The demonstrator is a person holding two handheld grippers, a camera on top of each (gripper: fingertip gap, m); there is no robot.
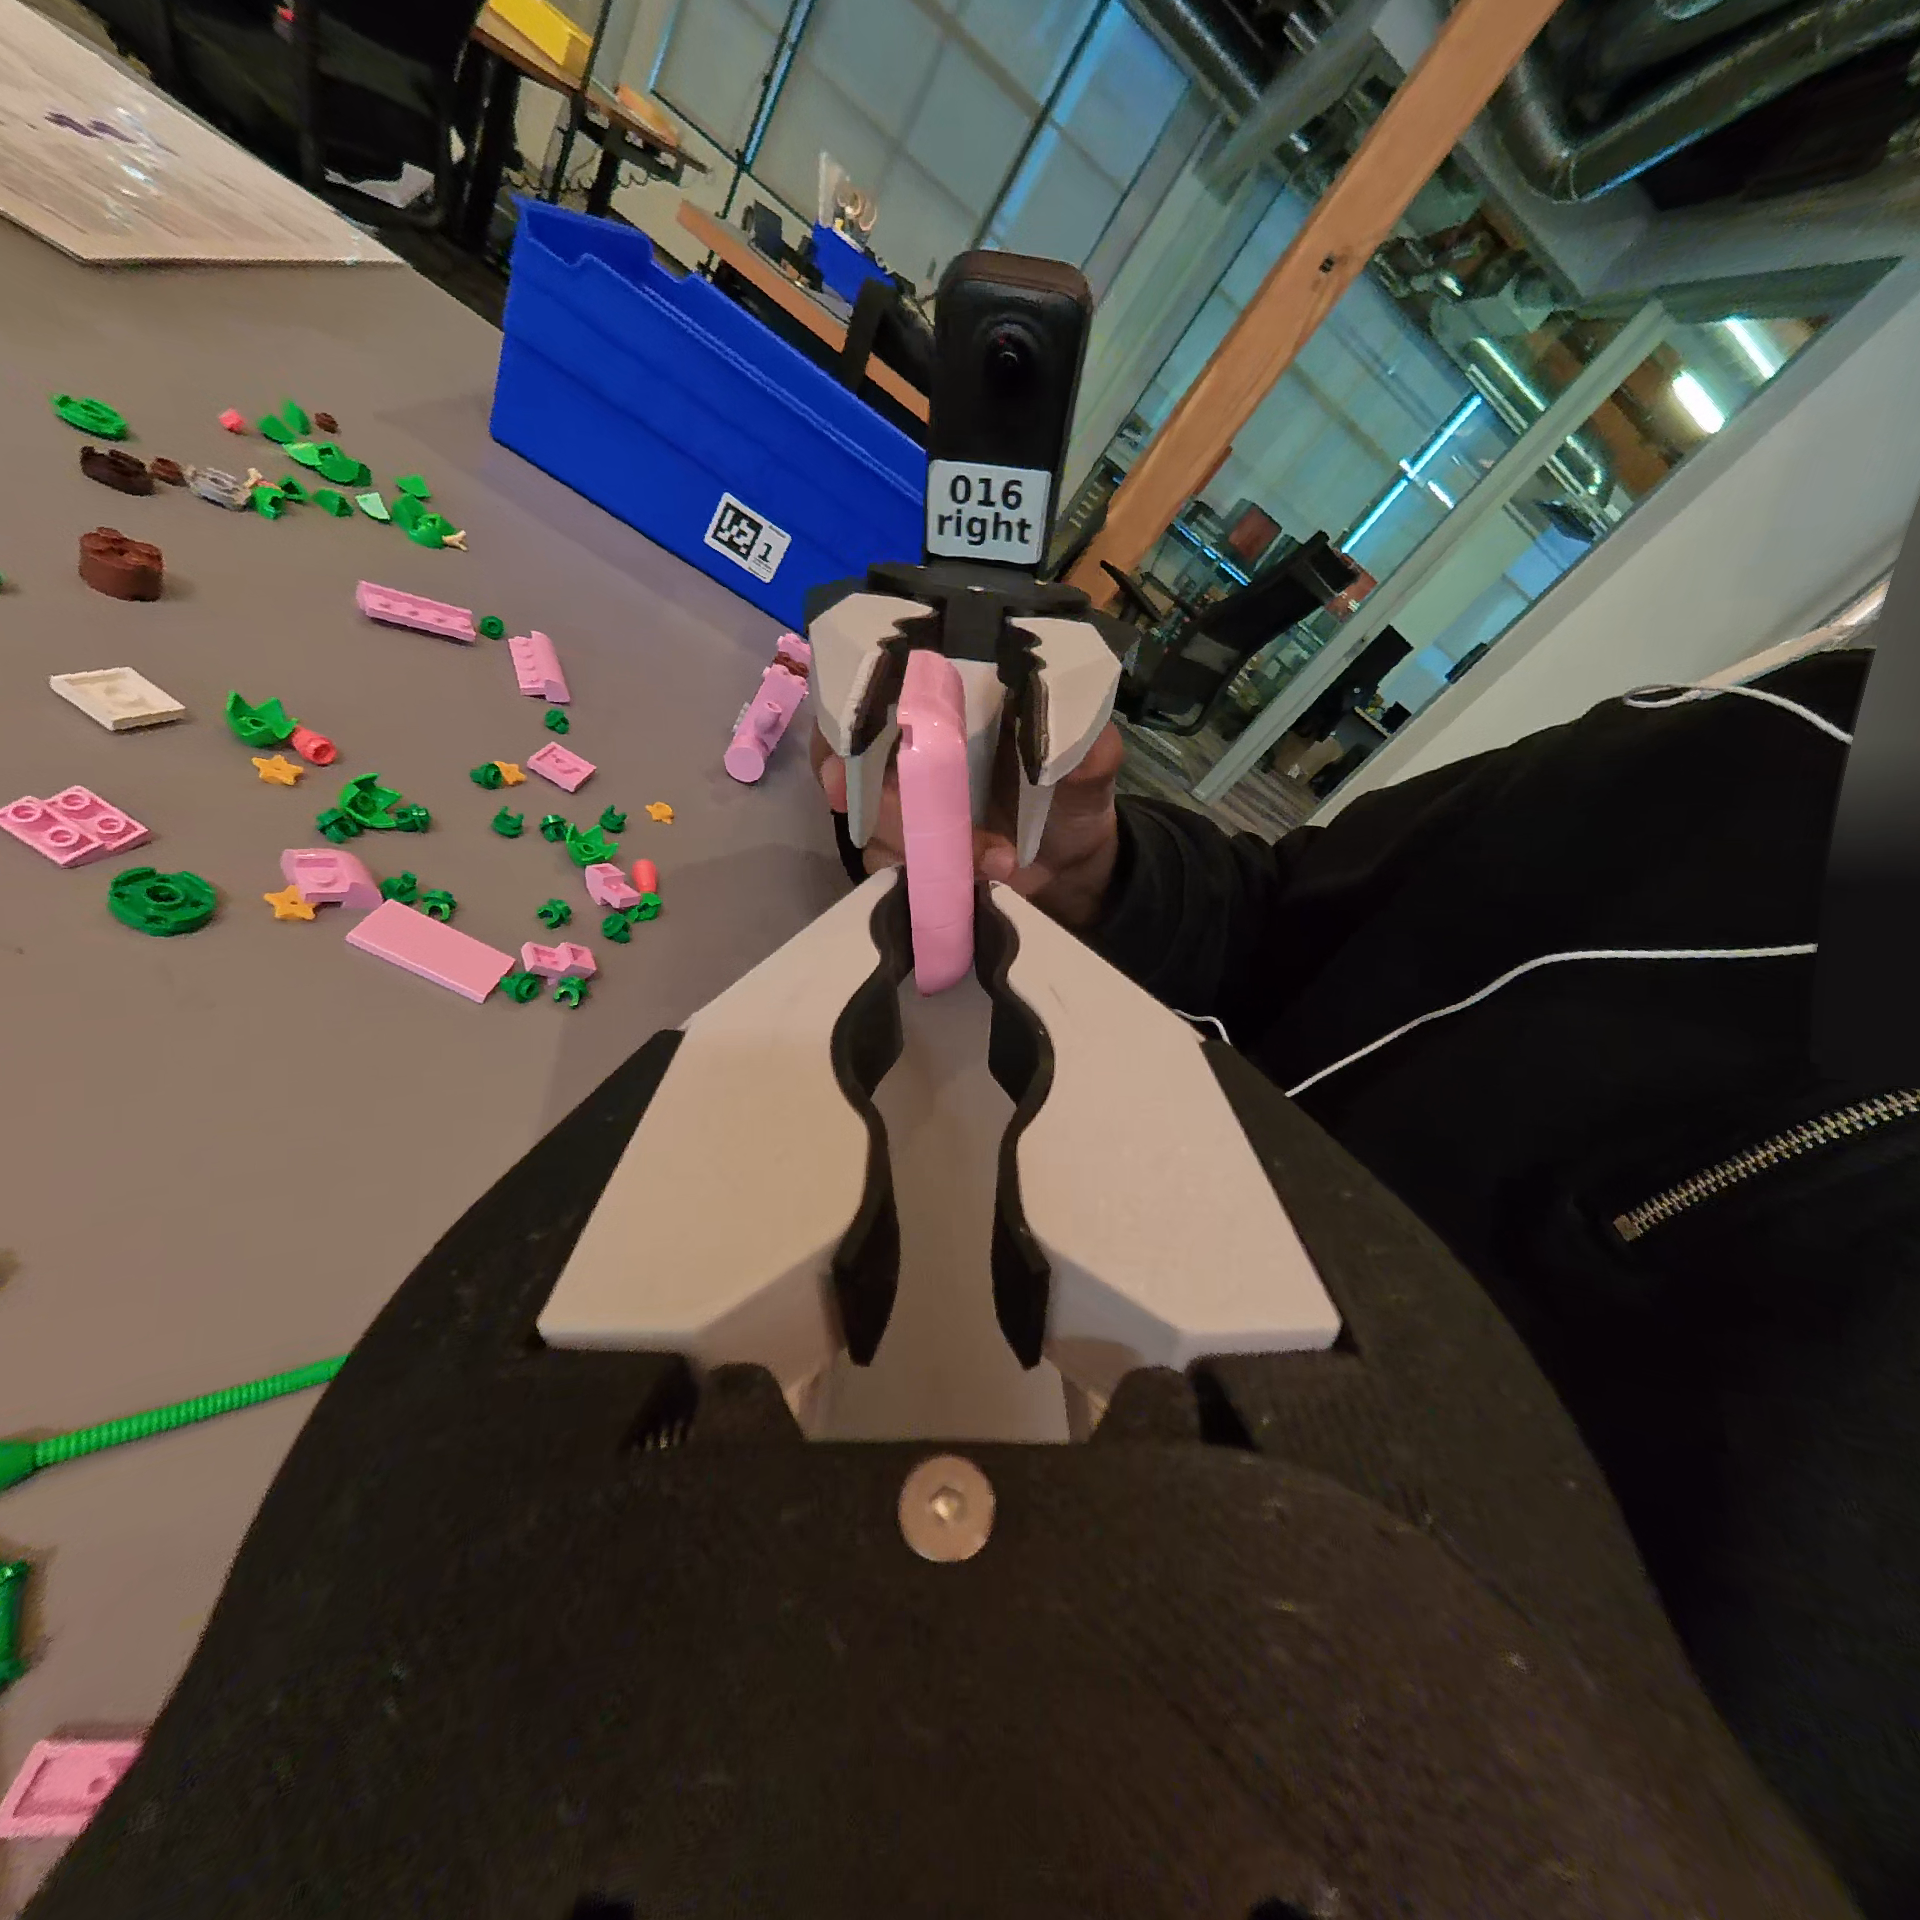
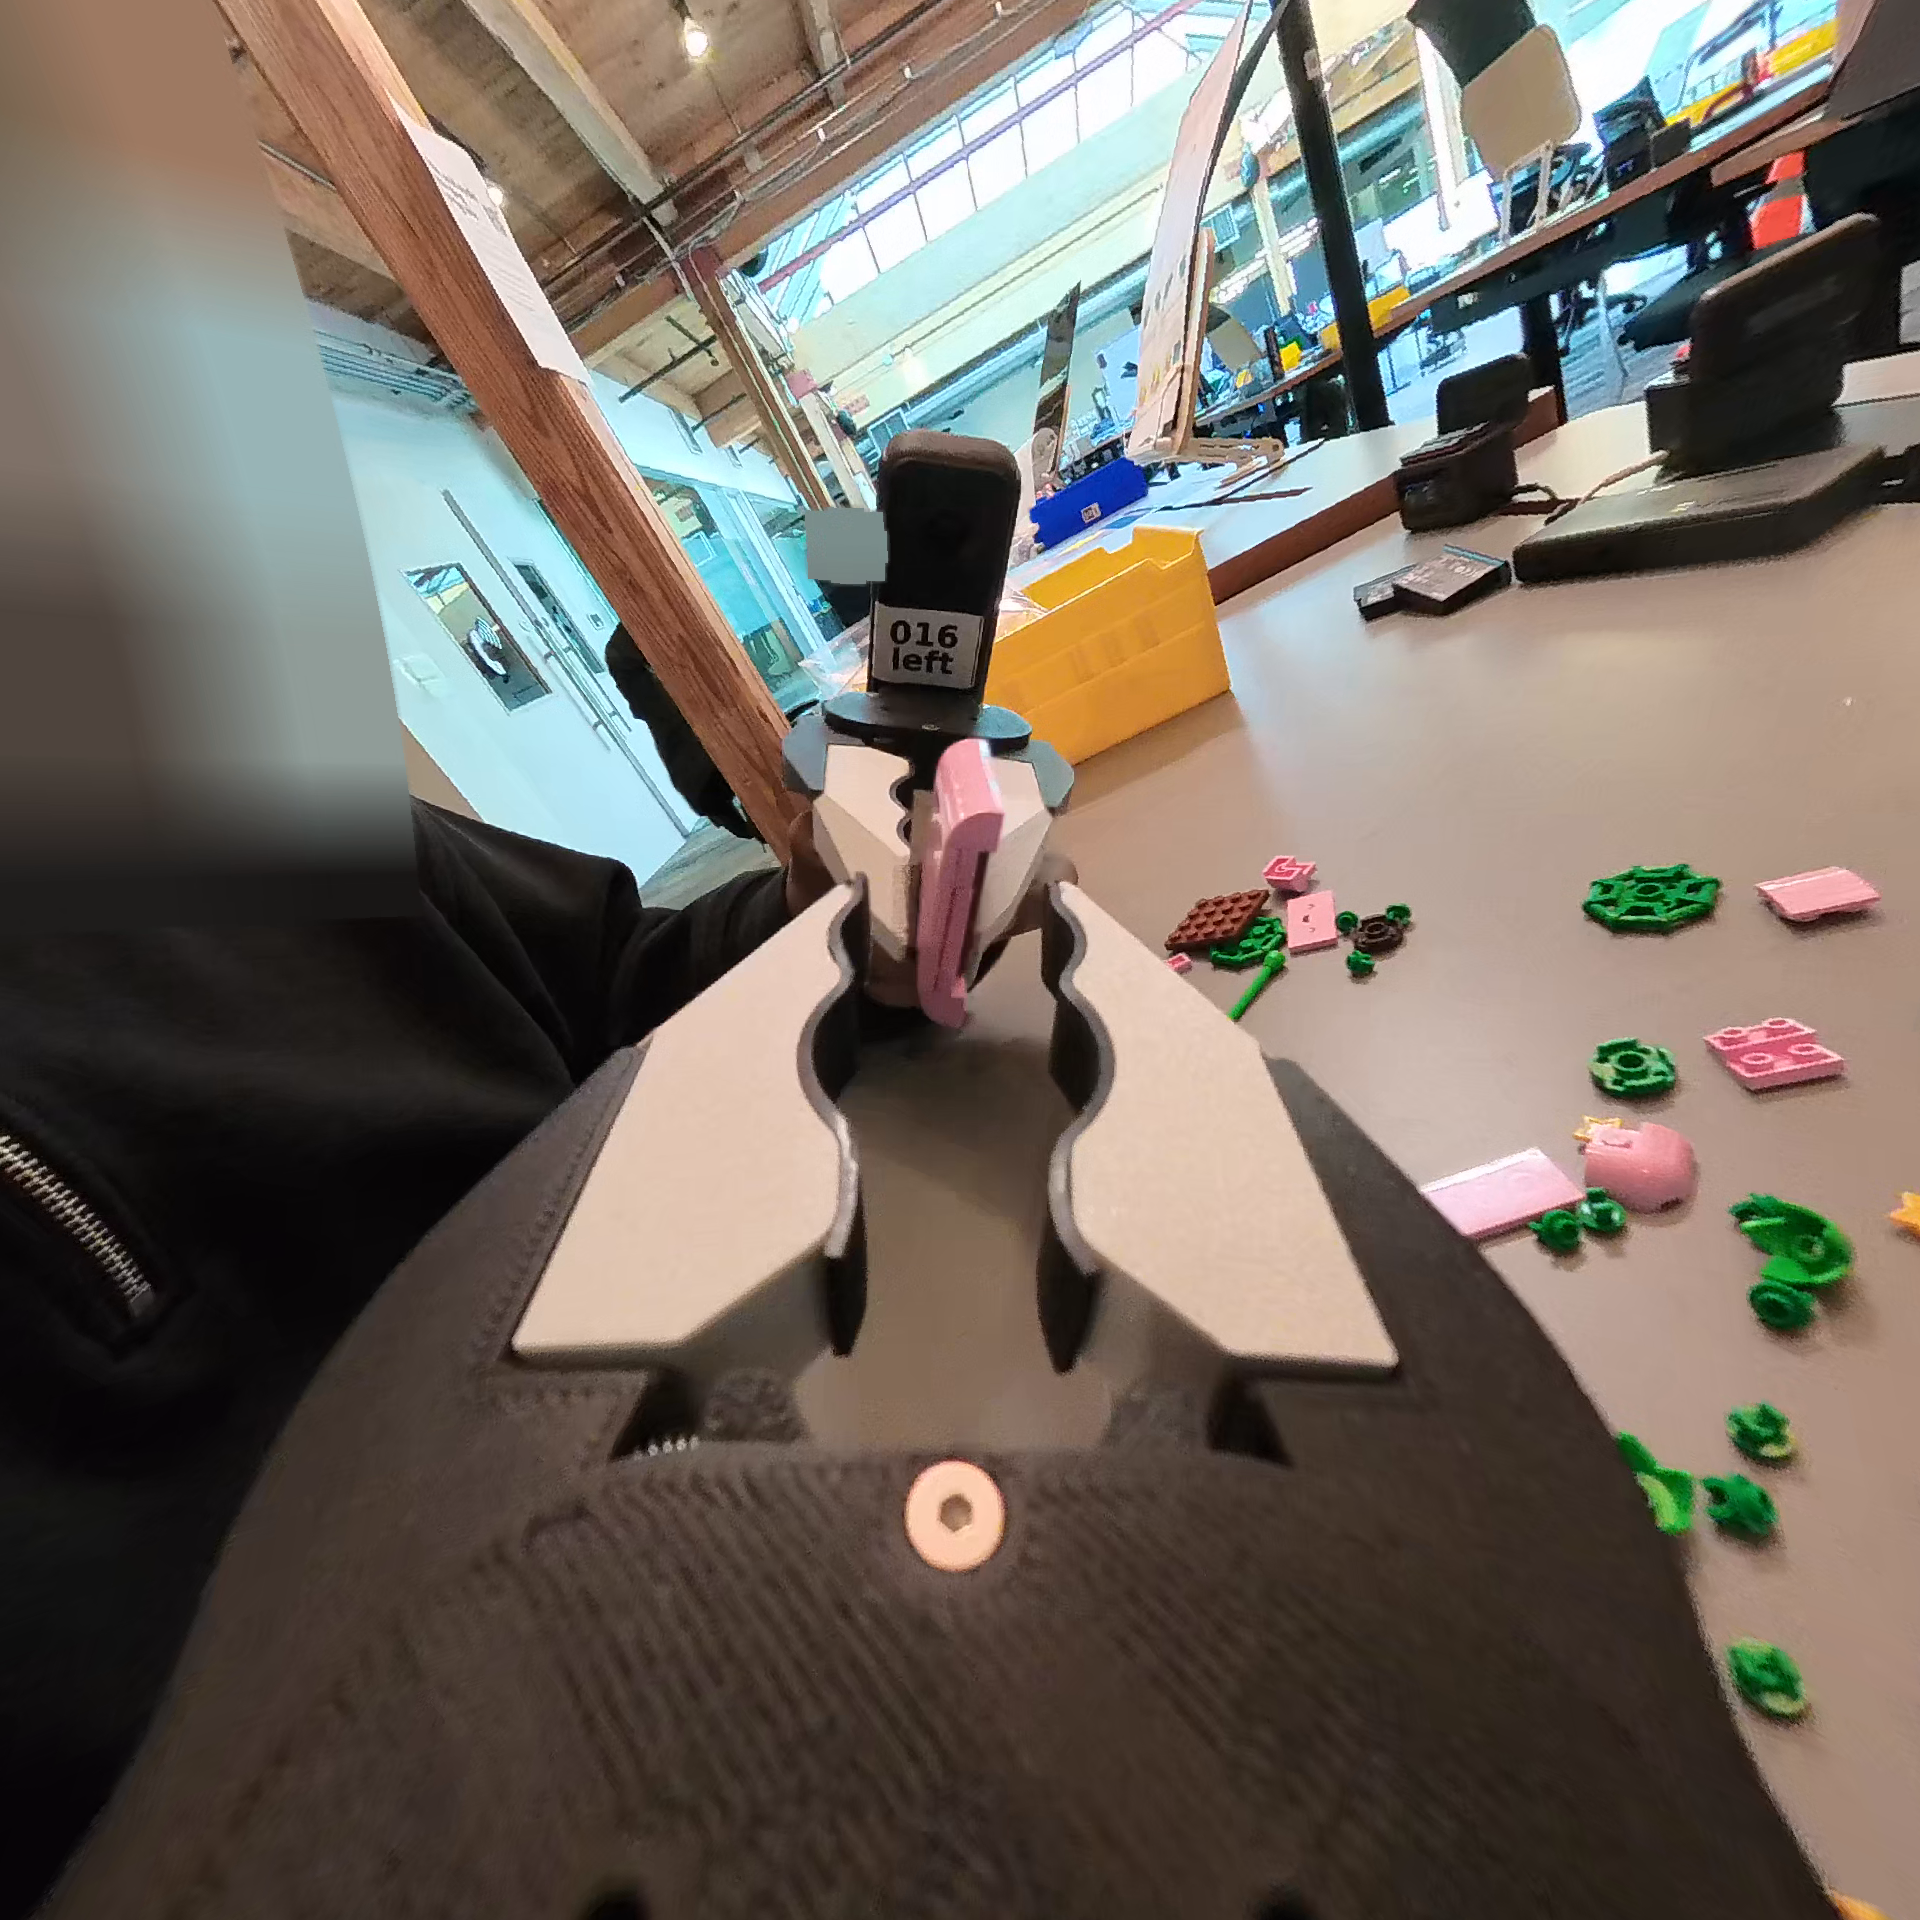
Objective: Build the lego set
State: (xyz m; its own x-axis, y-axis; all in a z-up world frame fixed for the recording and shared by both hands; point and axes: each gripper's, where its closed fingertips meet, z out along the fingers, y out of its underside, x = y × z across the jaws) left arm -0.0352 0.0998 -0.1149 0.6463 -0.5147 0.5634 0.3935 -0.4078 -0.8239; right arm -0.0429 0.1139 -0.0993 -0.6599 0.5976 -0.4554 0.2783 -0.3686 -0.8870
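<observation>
Both grippers are raised off the desk (image 1: pixel 260 1143) and face each other tip to tip, in the centre of both views.

Left gripper (image 1: pixel 940 971): jaws narrow, clamped on the lower end of a pink curved lego piece (image 1: pixel 935 831). The piece stands on edge and reaches up toward the other tool. The right wrist view confirms it: pink piece (image 2: pixel 961 883) is seated between the left gripper's fingers.

Right gripper (image 2: pixel 951 956): jaws spread moderately, nothing pinched. Its tips flank the free end of the pink piece without clear contact (depth is hard to judge from the left wrist view).

Judgement: holding the piece in the air, edge-on, gives the right gripper clear sides to close on. This looks like a handover or a regrasp to reorient the piece before fitting.

Loose parts lie scattered on the desk: green leaf pieces (image 1: pixel 364 810) and pink plates (image 1: pixel 73 826) at left of the left wrist view. A blue bin (image 1: pixel 665 416) stands behind them at upper centre. A yellow bin (image 2: pixel 1122 634) shows in the right wrist view.
</observation>
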